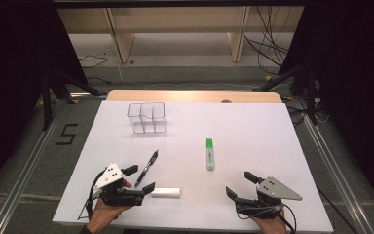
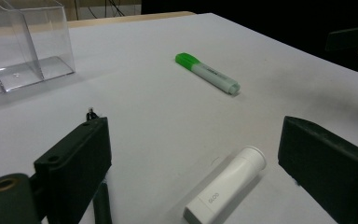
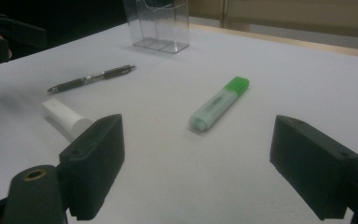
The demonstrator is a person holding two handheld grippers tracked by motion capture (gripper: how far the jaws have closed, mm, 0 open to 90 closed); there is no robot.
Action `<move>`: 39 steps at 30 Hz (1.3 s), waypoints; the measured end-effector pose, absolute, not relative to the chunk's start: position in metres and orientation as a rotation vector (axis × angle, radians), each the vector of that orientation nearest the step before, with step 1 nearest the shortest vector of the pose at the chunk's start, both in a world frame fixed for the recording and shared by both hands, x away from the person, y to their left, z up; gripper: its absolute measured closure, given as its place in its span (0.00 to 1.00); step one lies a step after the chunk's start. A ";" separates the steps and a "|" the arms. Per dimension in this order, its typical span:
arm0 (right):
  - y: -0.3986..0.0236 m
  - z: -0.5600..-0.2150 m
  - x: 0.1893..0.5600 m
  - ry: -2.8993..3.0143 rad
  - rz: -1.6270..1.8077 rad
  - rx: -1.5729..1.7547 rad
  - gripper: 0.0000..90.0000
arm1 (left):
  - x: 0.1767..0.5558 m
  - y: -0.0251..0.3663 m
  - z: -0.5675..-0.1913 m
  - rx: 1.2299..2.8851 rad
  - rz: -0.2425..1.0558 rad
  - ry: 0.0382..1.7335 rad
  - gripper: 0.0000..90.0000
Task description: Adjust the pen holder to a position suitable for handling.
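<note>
A green-capped highlighter (image 1: pixel 209 154) (image 2: pixel 207 73) (image 3: pixel 219 103) lies on the white table right of centre. Near the front edge rests a white glue stick (image 1: pixel 166 192) (image 2: pixel 225 185) (image 3: pixel 66 118), just right of my left gripper (image 1: pixel 140 179) (image 2: pixel 193 158), which is open with the stick between and ahead of its jaws. A black pen (image 1: pixel 146 168) (image 3: pixel 91 78) lies slanted beside that gripper. A clear plastic organiser (image 1: pixel 147 117) (image 2: pixel 21 45) (image 3: pixel 157 24) stands upright at the back left. My right gripper (image 1: pixel 242 184) (image 3: pixel 198 161) stands open and empty at the front right, facing the highlighter.
The white board (image 1: pixel 253 122) sits on a wooden table whose far edge (image 1: pixel 190 95) shows behind it. Beyond are wooden shelf legs and cables on the floor (image 1: pixel 268 48). A tripod leg (image 1: pixel 46 100) stands at the left.
</note>
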State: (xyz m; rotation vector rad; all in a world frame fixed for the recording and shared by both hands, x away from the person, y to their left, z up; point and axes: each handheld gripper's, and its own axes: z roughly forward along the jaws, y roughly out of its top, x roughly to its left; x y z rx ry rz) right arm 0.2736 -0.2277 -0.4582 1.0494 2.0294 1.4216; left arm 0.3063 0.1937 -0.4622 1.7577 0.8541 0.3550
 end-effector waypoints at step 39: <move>-0.230 -0.458 0.275 2.018 1.436 1.055 0.22 | 0.368 0.210 -0.435 1.809 0.421 1.020 0.11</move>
